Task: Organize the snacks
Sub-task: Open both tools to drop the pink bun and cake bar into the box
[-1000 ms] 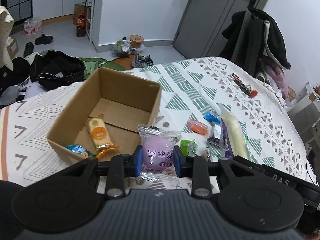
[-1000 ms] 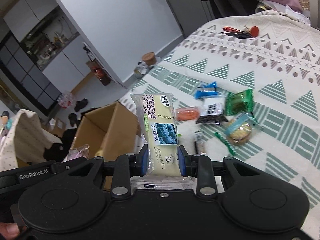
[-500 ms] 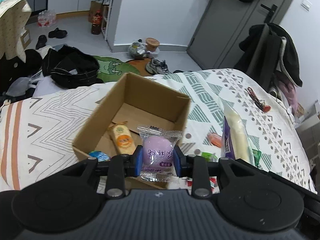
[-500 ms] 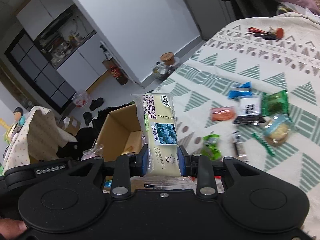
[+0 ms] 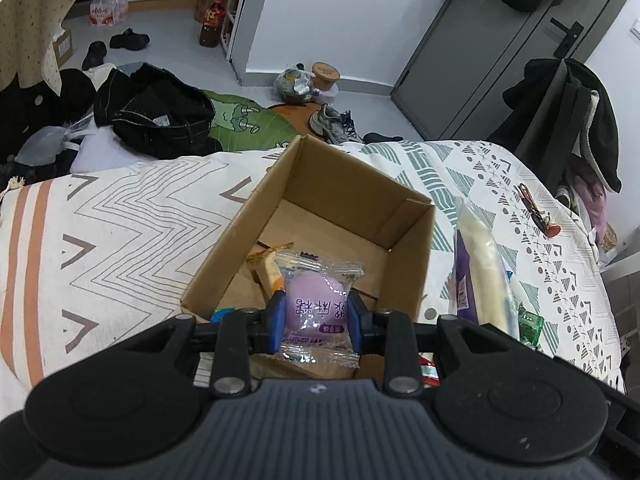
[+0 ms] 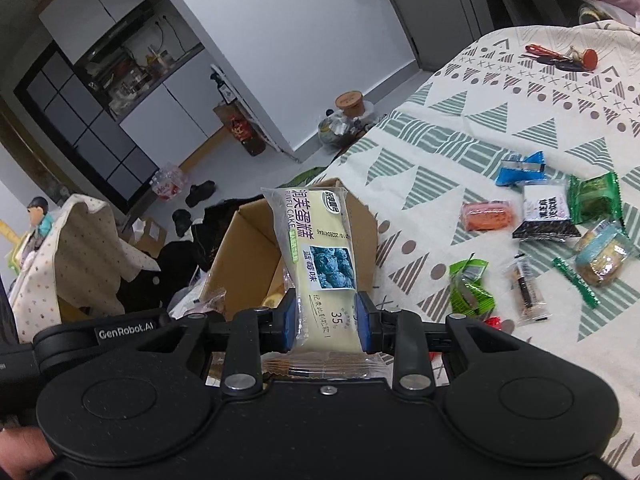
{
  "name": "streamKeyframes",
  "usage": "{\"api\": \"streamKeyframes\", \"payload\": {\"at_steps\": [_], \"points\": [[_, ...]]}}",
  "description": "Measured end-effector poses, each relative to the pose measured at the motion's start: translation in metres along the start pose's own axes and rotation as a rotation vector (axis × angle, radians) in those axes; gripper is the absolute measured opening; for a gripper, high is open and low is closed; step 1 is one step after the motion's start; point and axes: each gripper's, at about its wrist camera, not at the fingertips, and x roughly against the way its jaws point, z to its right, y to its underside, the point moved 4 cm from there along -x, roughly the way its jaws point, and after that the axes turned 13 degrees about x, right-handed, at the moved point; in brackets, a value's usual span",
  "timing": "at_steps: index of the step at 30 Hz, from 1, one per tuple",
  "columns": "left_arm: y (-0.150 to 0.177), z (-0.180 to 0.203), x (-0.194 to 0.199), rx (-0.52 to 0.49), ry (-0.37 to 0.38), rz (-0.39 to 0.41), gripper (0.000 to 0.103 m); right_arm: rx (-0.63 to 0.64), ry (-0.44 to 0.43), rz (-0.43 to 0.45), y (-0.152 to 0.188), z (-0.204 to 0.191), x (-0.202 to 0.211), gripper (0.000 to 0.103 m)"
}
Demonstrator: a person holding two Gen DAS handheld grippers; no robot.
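Covering most of both views, the bed carries a patterned cover with zigzags and green triangles. Near its edge stands the open cardboard box, with an orange-wrapped snack lying on its floor. The left gripper hangs over the near part of the box, its jaws clamped on the purple snack packet. The right gripper sits just beside the box on its right, jaws clamped on the lower end of the blueberry cake packet, which stands upright. Loose snacks lie scattered on the bed to the right of the box: a green packet, a black-and-white packet, an orange packet and a blue packet. Red-handled keys rest further away.
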Motion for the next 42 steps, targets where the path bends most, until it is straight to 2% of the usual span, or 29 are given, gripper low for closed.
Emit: {"api": "streamKeyframes", "payload": {"at_steps": [6,10,15,18,31,37,42], "points": [[-0.011,-0.001,-0.005,-0.015,0.005,-0.026,0.031,-0.017,-0.016,-0.014,-0.003,-0.009,-0.013,0.029],[-0.020,0.003,-0.002,-0.034,-0.001,-0.018,0.037,-0.031,-0.039,-0.017,-0.004,-0.018,-0.019,0.029],[-0.026,0.004,0.011,-0.054,-0.013,0.012,0.060,-0.035,-0.071,-0.023,-0.006,-0.024,-0.022,0.035],[-0.024,0.002,0.017,-0.053,-0.027,0.026,0.069,-0.035,-0.060,-0.012,-0.005,-0.024,-0.014,0.042],[0.004,0.012,0.039,-0.076,-0.044,0.066,0.079,-0.002,0.060,0.001,0.002,-0.003,0.031,0.066],[0.022,0.037,0.050,-0.123,-0.024,0.069,0.080,0.011,0.113,-0.010,0.006,0.012,0.057,0.076],[0.041,0.056,0.060,-0.165,-0.012,0.085,0.085,0.005,0.135,0.001,0.009,0.028,0.081,0.084]]}}
